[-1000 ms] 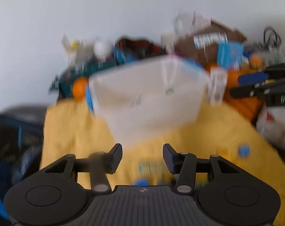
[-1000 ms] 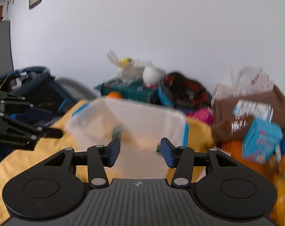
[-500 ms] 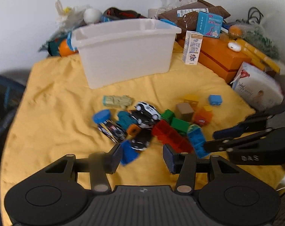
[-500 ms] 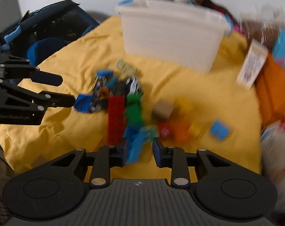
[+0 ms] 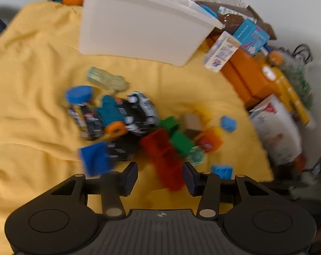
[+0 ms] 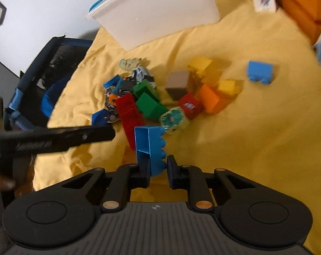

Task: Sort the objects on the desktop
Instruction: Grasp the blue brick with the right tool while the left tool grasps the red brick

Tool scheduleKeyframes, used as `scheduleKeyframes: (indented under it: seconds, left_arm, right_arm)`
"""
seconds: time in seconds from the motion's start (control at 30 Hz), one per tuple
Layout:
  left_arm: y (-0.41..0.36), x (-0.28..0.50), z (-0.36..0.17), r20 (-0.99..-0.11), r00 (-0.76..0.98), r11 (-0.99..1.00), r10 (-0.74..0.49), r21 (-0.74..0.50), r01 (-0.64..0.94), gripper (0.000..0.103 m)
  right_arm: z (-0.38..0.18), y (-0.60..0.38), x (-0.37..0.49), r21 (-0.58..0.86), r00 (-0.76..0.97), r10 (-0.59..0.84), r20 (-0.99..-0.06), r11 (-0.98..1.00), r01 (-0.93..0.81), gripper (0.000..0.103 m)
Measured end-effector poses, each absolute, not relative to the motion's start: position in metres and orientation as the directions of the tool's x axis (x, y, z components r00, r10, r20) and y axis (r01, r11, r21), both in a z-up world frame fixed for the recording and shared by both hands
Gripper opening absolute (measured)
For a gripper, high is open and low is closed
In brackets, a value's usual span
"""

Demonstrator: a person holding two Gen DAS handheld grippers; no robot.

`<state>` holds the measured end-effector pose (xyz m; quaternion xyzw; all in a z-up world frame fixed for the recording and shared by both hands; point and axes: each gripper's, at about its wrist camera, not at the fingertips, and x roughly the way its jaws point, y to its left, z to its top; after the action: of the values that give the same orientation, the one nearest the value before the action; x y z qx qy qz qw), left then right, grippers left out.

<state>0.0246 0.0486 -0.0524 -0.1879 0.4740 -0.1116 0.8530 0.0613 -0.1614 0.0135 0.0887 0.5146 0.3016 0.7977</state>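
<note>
Since the earlier frames I had brought both grippers down from facing the white bin (image 6: 160,10) to the toy pile on the yellow-clothed desk (image 6: 256,127). My right gripper (image 6: 158,167) had just closed on the blue block (image 6: 150,146) at the pile's near edge; my left gripper (image 5: 160,177) hung half open and empty over the red block (image 5: 164,157). I judged the blue block a light, stiff, hollow, studded plastic piece, best pinched across its flat side walls.

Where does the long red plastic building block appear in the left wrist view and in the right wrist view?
Left wrist view: the long red plastic building block lies low in the centre, just ahead of the open fingers.
Right wrist view: it lies left of centre, beside the green blocks.
Shared landmark: the white plastic bin at the top of both views.
</note>
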Motion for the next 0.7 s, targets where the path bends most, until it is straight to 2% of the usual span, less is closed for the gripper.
scheduleKeyframes:
  seconds: [0.07, 0.13, 0.2, 0.23, 0.33, 0.47, 0.6, 0.7]
  left_arm:
    - [0.047, 0.033, -0.062, -0.743, 0.513, 0.867, -0.430, -0.498, 0.005, 0.049]
    - [0.048, 0.041, -0.076, -0.730, 0.510, 0.840, -0.455, -0.541, -0.025, 0.036]
    - [0.051, 0.044, -0.085, -0.717, 0.505, 0.805, -0.481, -0.589, -0.070, 0.034]
    - [0.049, 0.042, -0.081, -0.724, 0.507, 0.818, -0.468, -0.572, -0.060, 0.034]
    - [0.029, 0.028, -0.051, -0.791, 0.533, 0.948, -0.299, -0.312, 0.069, 0.030]
    - [0.012, 0.001, -0.016, -0.802, 0.595, 0.982, -0.060, 0.060, 0.180, 0.030]
    - [0.009, -0.025, -0.012, -0.741, 0.649, 0.886, 0.172, 0.404, 0.227, 0.030]
    - [0.004, -0.030, -0.038, -0.736, 0.611, 0.775, 0.291, 0.556, 0.300, 0.030]
  right_arm:
    - [0.017, -0.168, 0.058, 0.406, 0.316, 0.529, -0.787, 0.831, -0.379, 0.018]
    - [0.017, -0.176, 0.057, 0.398, 0.326, 0.514, -0.793, 0.844, -0.361, 0.018]
    - [0.015, -0.182, 0.054, 0.395, 0.328, 0.505, -0.799, 0.851, -0.347, 0.018]
    - [0.014, -0.183, 0.054, 0.392, 0.327, 0.502, -0.801, 0.852, -0.347, 0.018]
    - [0.014, -0.184, 0.051, 0.375, 0.337, 0.492, -0.803, 0.856, -0.357, 0.018]
    - [0.020, -0.181, 0.049, 0.306, 0.383, 0.453, -0.806, 0.870, -0.386, 0.018]
    - [0.024, -0.157, 0.042, 0.023, 0.477, 0.298, -0.827, 0.865, -0.502, 0.018]
    - [0.026, -0.141, 0.036, -0.220, 0.577, 0.193, -0.794, 0.793, -0.567, 0.018]
